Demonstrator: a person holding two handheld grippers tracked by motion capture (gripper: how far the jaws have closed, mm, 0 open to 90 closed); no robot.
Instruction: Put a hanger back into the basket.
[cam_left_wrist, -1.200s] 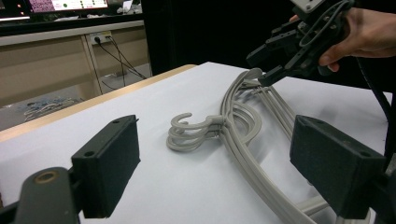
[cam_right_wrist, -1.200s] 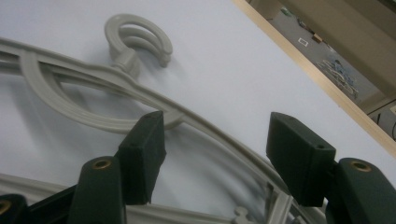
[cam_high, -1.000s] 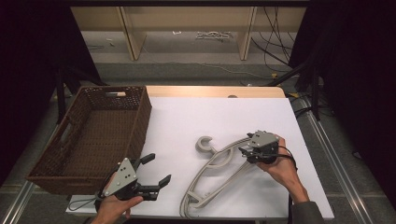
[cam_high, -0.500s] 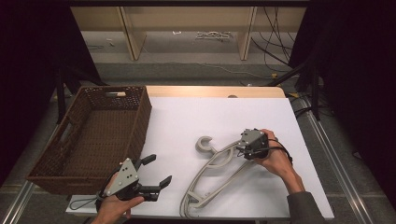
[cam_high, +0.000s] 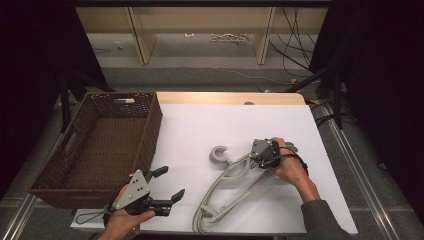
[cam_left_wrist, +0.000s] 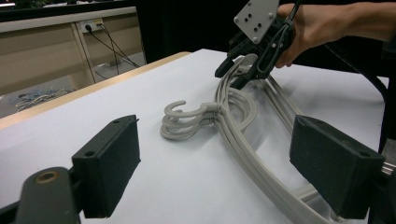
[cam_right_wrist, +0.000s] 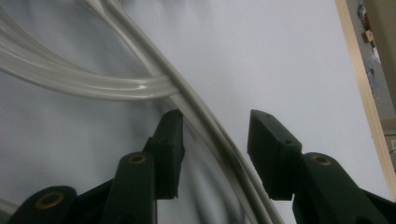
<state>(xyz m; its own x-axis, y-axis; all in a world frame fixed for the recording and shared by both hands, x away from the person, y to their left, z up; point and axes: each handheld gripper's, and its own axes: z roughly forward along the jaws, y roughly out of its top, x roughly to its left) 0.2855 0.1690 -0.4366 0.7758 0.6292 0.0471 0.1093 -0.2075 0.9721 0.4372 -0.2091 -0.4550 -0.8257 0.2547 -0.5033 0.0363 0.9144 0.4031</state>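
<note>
Surface of white is seen, with a brown wicker basket set at its left edge. Grey hangers, stacked together, are laid near the middle, hooks toward the basket. The right gripper is lowered astride their bars; its jaws have just been closing, the bars between them but not yet pressed. The left gripper is held released near the front edge.

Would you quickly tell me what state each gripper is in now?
Left gripper: open, holding nothing.
Right gripper: open but closing around the grey hangers, pads not yet pressing.
</note>
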